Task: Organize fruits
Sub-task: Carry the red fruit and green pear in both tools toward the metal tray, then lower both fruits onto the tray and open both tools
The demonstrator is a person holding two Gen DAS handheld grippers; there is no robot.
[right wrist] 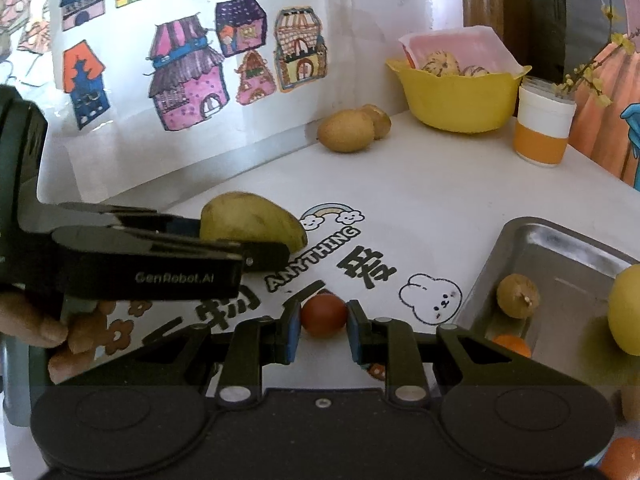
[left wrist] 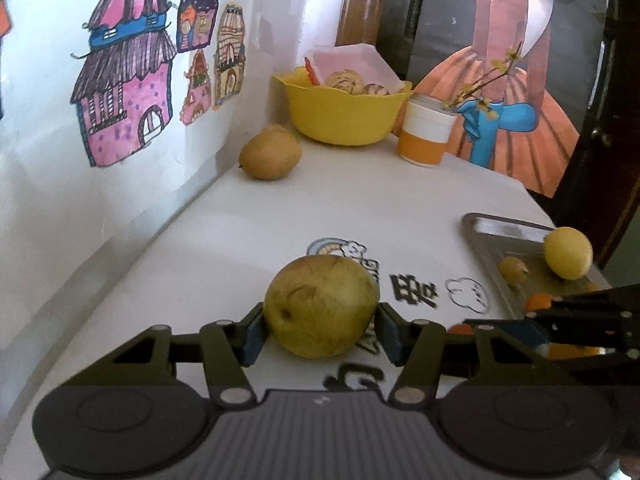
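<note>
Pear point(left wrist: 321, 306), yellow-green with brown scuffs, sits clamped in the left claw point(left wrist: 320, 330); right claw point(right wrist: 323, 334) pinches a red fruit point(right wrist: 323, 315).

Both cams sit low over the desk point(left wrist: 360, 208), facing the back wall; both views share yellow bowl point(left wrist: 340, 114), metal tray point(right wrist: 560, 256), w/ left cam nearer wall.

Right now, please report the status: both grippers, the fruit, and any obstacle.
Left gripper shut on green-yellow pear. Right gripper around small red fruit, pads close, contact unclear. Metal tray holds several fruits. Path to tray looks clear.
</note>
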